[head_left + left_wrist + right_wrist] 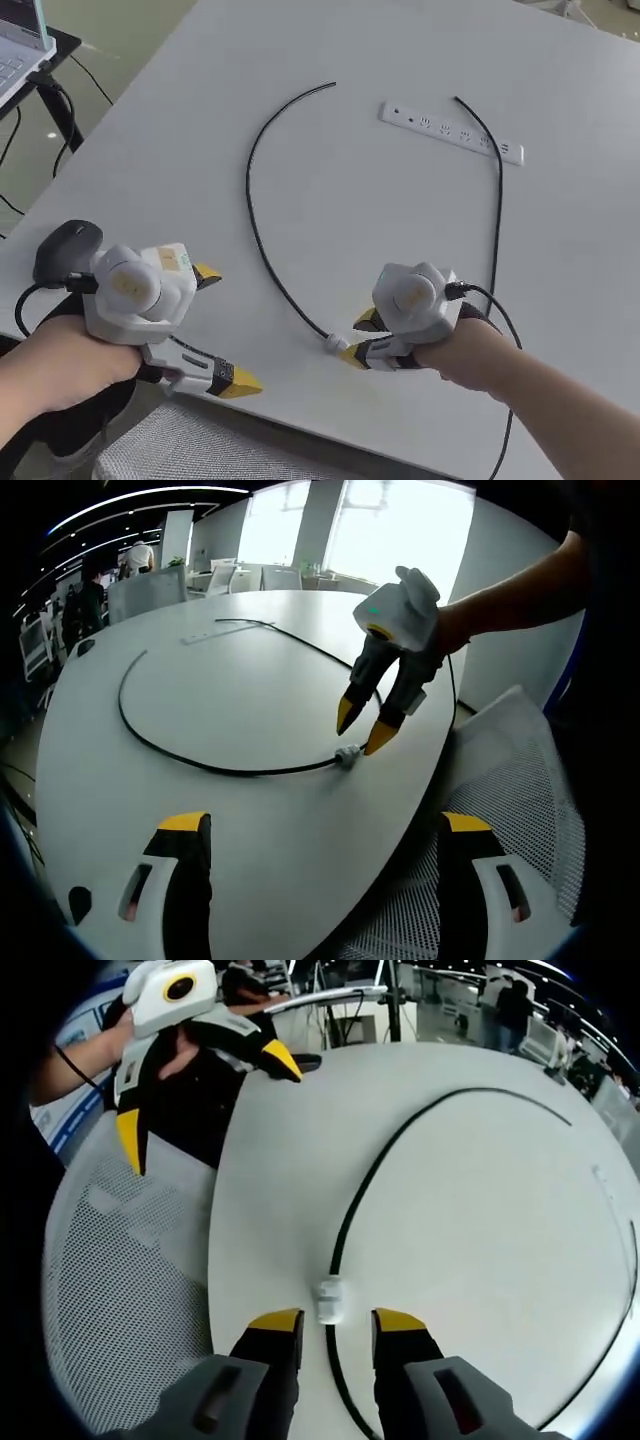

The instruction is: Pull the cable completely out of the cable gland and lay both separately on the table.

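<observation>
Near the front edge of the surface (380,200), the cable gland (328,1300) sits threaded on the cable (255,230), ungripped between the right gripper's (337,1322) parted fingers (275,1325); left gripper (232,328) fingers wide apart; pull-out judged not yet begun.

Black cable (200,766) on table (270,670), right tool (360,736) just above gland (347,755)

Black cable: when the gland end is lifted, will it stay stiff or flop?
Probably floppy: the black cable lies in a loose curve flat on the table, so it should sag and trail. Likely light, being thin.
</observation>
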Action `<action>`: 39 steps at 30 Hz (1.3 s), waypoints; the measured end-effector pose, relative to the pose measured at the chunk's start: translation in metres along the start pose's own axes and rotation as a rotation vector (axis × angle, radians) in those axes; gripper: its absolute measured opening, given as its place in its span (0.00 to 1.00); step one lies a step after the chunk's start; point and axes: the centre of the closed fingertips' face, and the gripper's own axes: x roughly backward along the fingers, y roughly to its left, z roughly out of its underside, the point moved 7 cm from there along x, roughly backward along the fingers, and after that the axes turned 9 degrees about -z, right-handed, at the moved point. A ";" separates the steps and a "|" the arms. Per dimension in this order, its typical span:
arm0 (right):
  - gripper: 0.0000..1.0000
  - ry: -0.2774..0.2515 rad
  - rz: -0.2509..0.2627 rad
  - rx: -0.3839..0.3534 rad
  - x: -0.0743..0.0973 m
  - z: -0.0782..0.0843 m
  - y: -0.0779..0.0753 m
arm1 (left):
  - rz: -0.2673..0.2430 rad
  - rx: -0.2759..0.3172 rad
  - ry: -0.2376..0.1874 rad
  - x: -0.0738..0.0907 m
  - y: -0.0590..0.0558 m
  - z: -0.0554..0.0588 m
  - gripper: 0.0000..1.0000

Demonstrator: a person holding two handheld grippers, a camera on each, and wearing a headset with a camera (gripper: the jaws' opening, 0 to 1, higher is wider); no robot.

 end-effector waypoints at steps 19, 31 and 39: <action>0.09 0.017 -0.043 -0.042 -0.012 0.002 0.001 | 0.016 0.011 0.018 -0.005 -0.005 0.006 0.91; 0.06 0.023 -0.010 0.033 -0.010 -0.001 0.004 | 0.030 -0.006 0.023 -0.008 -0.014 0.000 0.90; 0.06 0.014 -0.010 0.008 -0.001 -0.002 0.011 | 0.050 -0.024 0.003 -0.008 -0.020 -0.014 0.89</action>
